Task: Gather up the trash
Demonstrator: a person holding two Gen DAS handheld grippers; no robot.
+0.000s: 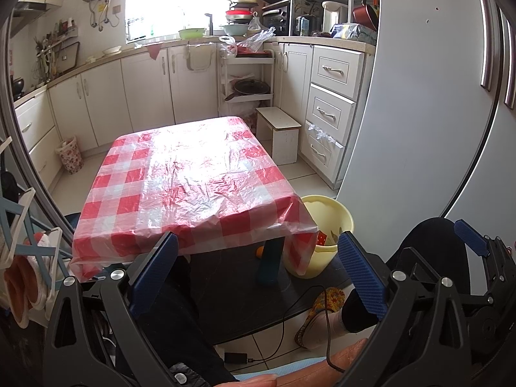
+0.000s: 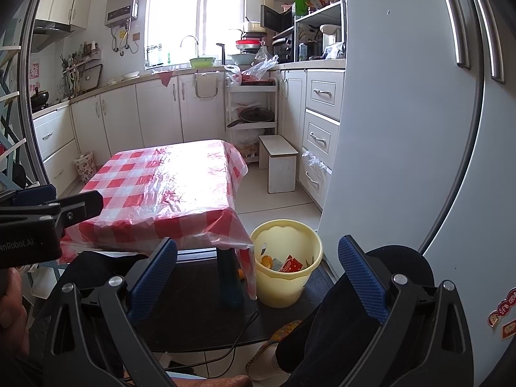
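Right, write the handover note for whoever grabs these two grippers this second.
Left gripper: open, empty, held low in front of the table.
Right gripper: open, empty, held low at the near edge of the table, left of the bin.
Yellow bin: on the floor beside the near right table leg, with a red packet, an orange piece and other scraps inside.
Done: the checked tablecloth shows no trash on top.
Left: a small orange item lies on the floor under the table by the leg; it may be trash, so check it and bin it.

Window [image 2: 196, 13] daylight blows out the tablecloth [image 1: 193, 177]; edges bend strongly.
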